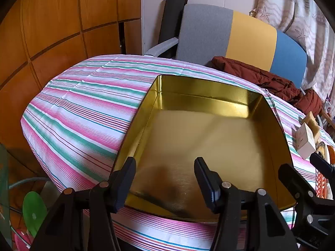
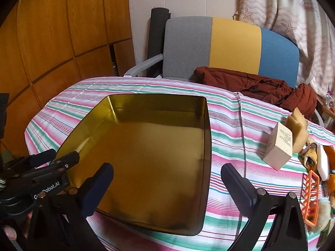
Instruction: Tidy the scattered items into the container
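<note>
An empty gold tin [image 1: 201,138] lies open on the striped tablecloth; it also shows in the right wrist view [image 2: 150,156]. My left gripper [image 1: 165,179] is open and empty over the tin's near edge. My right gripper [image 2: 167,188] is open and empty, over the tin's near right side. Scattered items lie to the right: a white box [image 2: 279,148], a beige wedge-shaped item [image 2: 299,125], an orange plastic rack [image 2: 312,196], a white item [image 2: 322,163] and a brown-yellow item [image 2: 312,152]. The white box also shows in the left wrist view [image 1: 305,142].
The left gripper [image 2: 41,167] shows at the left of the right wrist view, and the right gripper [image 1: 309,188] at the right of the left wrist view. A chair [image 2: 230,48] with a dark red jacket [image 2: 261,87] stands behind the table. Wooden cabinets [image 1: 52,31] stand to the left.
</note>
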